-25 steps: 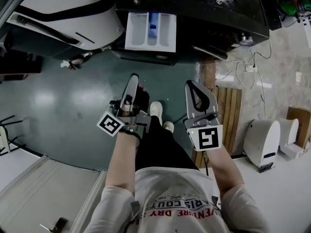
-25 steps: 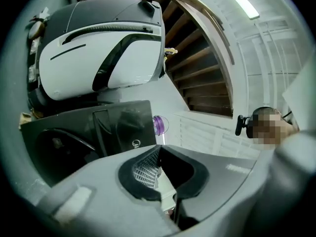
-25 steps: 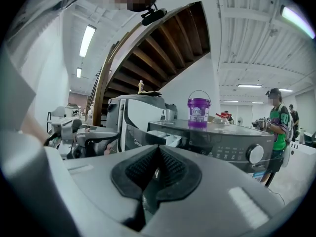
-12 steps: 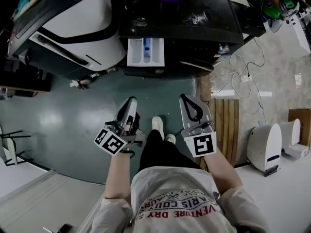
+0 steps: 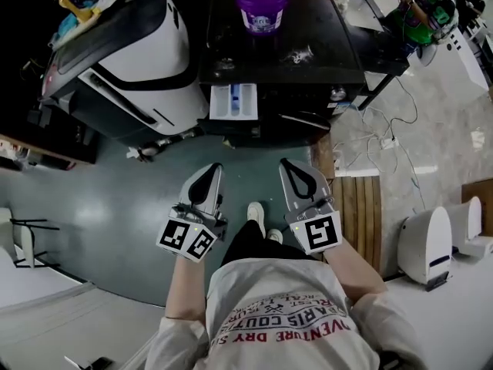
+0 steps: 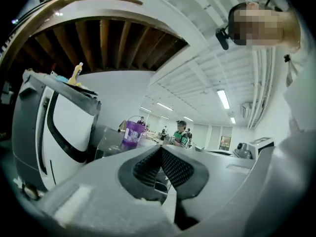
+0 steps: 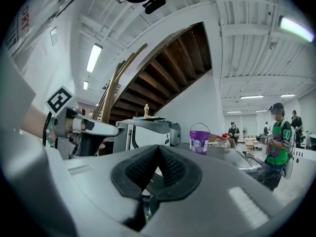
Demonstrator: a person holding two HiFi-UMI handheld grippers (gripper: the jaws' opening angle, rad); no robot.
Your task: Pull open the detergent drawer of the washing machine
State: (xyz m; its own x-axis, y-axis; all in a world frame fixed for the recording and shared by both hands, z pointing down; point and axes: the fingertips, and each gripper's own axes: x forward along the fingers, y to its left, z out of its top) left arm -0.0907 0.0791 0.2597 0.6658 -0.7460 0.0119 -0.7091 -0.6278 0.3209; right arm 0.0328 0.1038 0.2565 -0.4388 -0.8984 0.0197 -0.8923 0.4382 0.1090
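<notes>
The black washing machine (image 5: 308, 60) stands at the top of the head view. Its white detergent drawer (image 5: 233, 101) sticks out of the front, pulled open, with a blue insert showing. My left gripper (image 5: 211, 169) and right gripper (image 5: 287, 165) hang side by side well short of the drawer, above the floor and touching nothing. In the left gripper view the left gripper (image 6: 160, 149) is shut, pads together, empty. In the right gripper view the right gripper (image 7: 158, 149) also has its pads meeting with nothing between them.
A purple bucket (image 5: 262, 6) sits on the machine's top. A white and black machine (image 5: 146, 60) stands to its left. Wooden slats (image 5: 358, 199), loose cables (image 5: 385, 141) and a white appliance (image 5: 427, 241) lie to the right. People stand far off in the room (image 7: 277, 137).
Both grippers rose and drew back from the machine, which now looks farther away. The left gripper rolled, so its marker cube faces up. The drawer stayed open.
</notes>
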